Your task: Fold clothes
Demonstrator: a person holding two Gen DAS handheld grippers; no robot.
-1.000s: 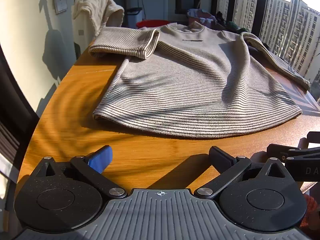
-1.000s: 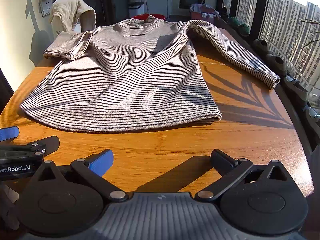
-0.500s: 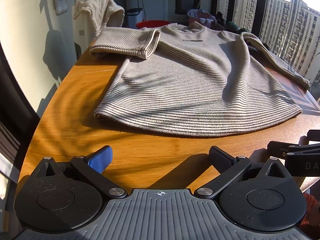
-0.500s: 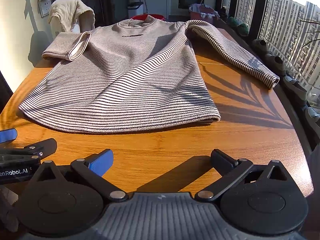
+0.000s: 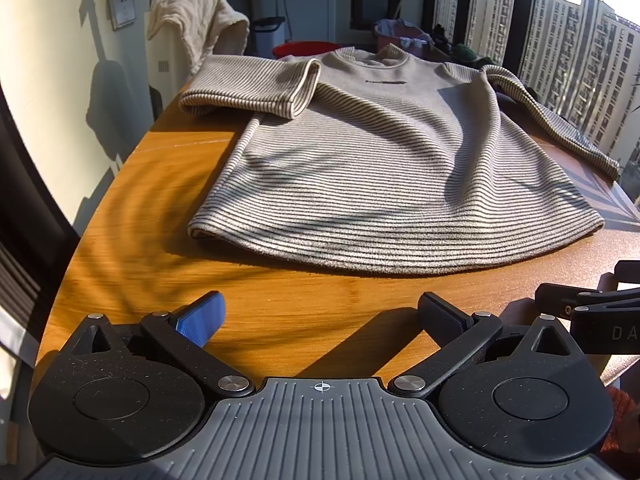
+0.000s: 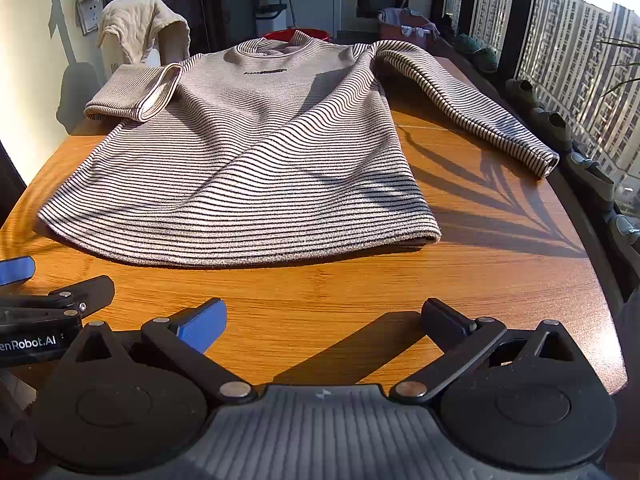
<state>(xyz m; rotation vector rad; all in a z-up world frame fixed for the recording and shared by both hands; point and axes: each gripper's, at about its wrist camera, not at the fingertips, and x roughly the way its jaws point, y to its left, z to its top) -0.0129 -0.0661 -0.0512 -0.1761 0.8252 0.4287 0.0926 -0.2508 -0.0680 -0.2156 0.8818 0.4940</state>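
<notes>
A striped long-sleeved sweater (image 5: 384, 168) lies flat, front up, on the wooden table (image 5: 168, 200), its hem toward me. Its left sleeve (image 5: 256, 86) is folded in over the shoulder; its right sleeve (image 6: 468, 100) stretches out toward the window side. My left gripper (image 5: 320, 316) is open and empty, low over the table short of the hem. My right gripper (image 6: 322, 318) is open and empty too, beside it, short of the hem's right part (image 6: 360, 236). Each gripper shows at the edge of the other's view.
A cream towel (image 5: 192, 16) hangs on a white unit behind the table's far left. A red basin (image 5: 312, 46) and a bin stand beyond the collar. Windows (image 6: 560, 40) run along the right, with shoes on the ledge (image 6: 556, 124). The table's curved edge is at right.
Both grippers have drifted very slightly; the sweater sits a touch lower and farther right in the left view. Both jaws stay open. The sweater has not moved.
</notes>
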